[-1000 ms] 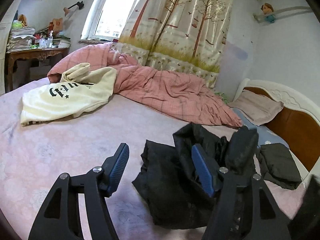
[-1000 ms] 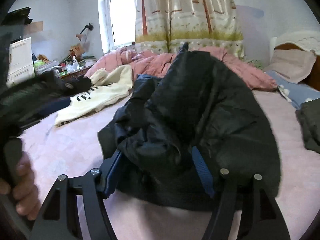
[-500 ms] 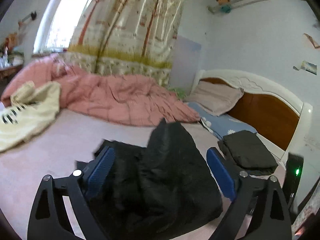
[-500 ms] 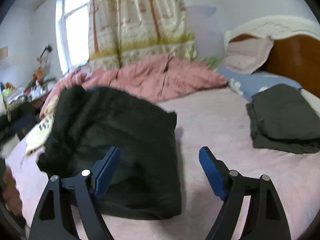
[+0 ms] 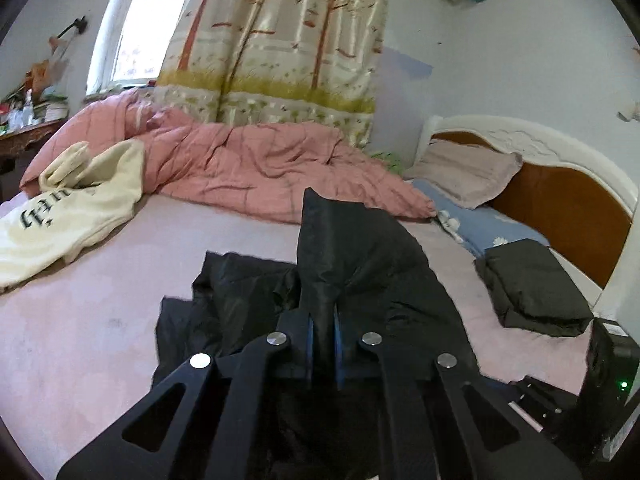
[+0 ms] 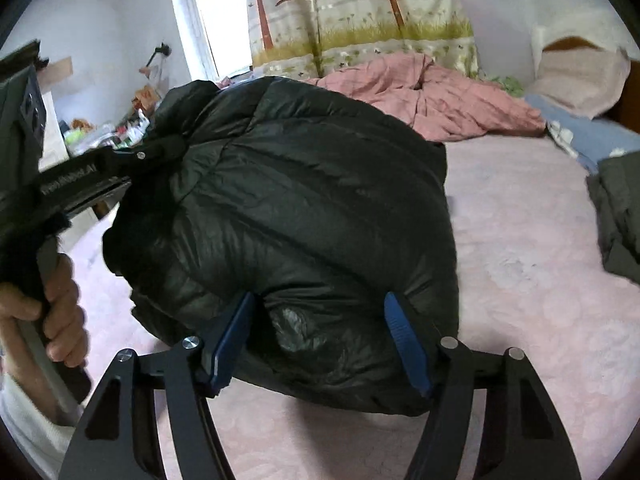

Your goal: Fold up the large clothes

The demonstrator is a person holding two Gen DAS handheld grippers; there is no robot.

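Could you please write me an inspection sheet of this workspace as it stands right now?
Surface: bed with a pink sheet, mostly bare in front.
Job's things: black puffer jacket, bunched and lifted at one corner; a folded dark garment lies near the headboard.
Clutter: cream sweatshirt, pink quilt, pillow.
Grippers: left gripper shut on a fold of the jacket; right gripper with jaws closing around the jacket's lower edge, pads not seen pressing.
Cables: nothing seen.
Surroundings: window, tree-print curtain, crowded desk, a hand on the left gripper's handle.
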